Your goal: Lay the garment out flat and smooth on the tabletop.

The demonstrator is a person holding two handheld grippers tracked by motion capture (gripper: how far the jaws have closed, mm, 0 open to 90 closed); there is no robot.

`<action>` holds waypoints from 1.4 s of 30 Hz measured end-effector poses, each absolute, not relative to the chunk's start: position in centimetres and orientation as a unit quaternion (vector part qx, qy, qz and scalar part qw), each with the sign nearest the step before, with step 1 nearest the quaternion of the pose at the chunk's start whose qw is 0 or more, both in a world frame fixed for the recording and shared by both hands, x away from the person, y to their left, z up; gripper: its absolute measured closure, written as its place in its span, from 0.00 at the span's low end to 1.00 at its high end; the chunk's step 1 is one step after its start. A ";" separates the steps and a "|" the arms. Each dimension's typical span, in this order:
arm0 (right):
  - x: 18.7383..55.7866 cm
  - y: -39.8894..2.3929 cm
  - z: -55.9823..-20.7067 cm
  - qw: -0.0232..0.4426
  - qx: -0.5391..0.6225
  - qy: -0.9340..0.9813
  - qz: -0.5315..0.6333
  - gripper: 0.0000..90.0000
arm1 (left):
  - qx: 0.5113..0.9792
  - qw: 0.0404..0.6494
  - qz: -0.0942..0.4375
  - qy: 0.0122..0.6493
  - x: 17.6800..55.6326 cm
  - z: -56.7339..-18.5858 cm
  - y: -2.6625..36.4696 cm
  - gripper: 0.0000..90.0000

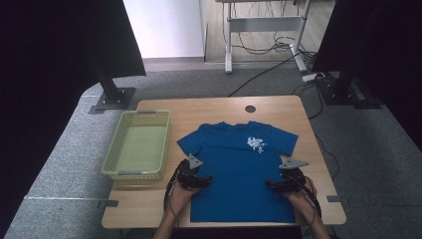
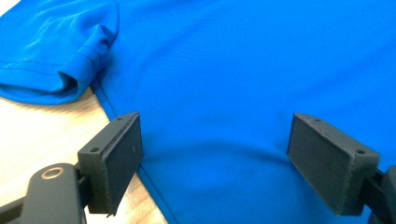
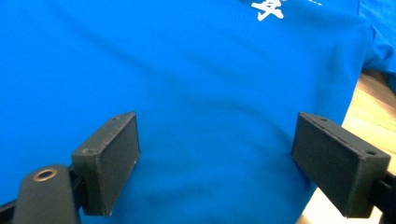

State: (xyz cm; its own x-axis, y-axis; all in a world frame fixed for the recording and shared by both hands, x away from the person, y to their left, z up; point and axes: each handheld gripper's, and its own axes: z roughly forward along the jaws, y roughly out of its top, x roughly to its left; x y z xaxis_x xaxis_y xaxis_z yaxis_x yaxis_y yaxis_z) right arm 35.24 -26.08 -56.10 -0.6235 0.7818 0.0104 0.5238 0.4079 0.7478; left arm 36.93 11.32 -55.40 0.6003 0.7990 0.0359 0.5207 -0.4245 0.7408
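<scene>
The blue T-shirt [image 1: 239,169] lies flat and face up on the worktop [image 1: 209,107], its long axis running from the collar near the far edge to the hem at the near edge, where the person stands. The left gripper [image 1: 195,180] sits at the shirt's left side seam, about halfway down the body, and the right gripper [image 1: 284,185] sits at the right side seam, level with it, so each hand is nearest its own edge of the cloth.

Both pairs of fingers stand spread. In the left gripper view the seam passes just inside the left finger [image 2: 116,158], with bare wood outside it and the sleeve [image 2: 60,70] farther up; the cloth lies between the fingers [image 3: 109,161] in the right gripper view too, its edge close to the outer finger. Whether any pad already touches the fabric is hard to tell, but nothing is pinched.

The yellow basket [image 1: 139,144] stands just beside the shirt toward the worktop's left edge, empty. A fold would likely turn on each side seam lying straight ahead of its fingers.
</scene>
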 end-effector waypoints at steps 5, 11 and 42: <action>35.1 -26.5 -56.0 0.176 0.400 0.816 0.378 0.16 | 0.817 0.363 0.197 0.402 36.8 -54.9 11.6 0.19; 34.6 -27.1 -55.3 0.183 0.402 0.812 0.382 0.16 | 0.816 0.369 0.201 0.396 36.2 -54.2 11.9 0.19; 29.8 -32.7 -56.1 0.199 0.451 0.793 0.358 0.14 | 0.805 0.340 0.205 0.441 31.3 -55.4 18.1 0.17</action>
State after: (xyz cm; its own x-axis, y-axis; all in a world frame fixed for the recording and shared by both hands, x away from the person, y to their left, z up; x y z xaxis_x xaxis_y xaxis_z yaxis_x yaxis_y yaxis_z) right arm 29.82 -32.75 -56.11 -0.5142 0.8576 0.0083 0.5731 0.3364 0.7473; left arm 31.30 18.12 -55.36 0.5279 0.8488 0.0294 0.5702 -0.3799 0.7283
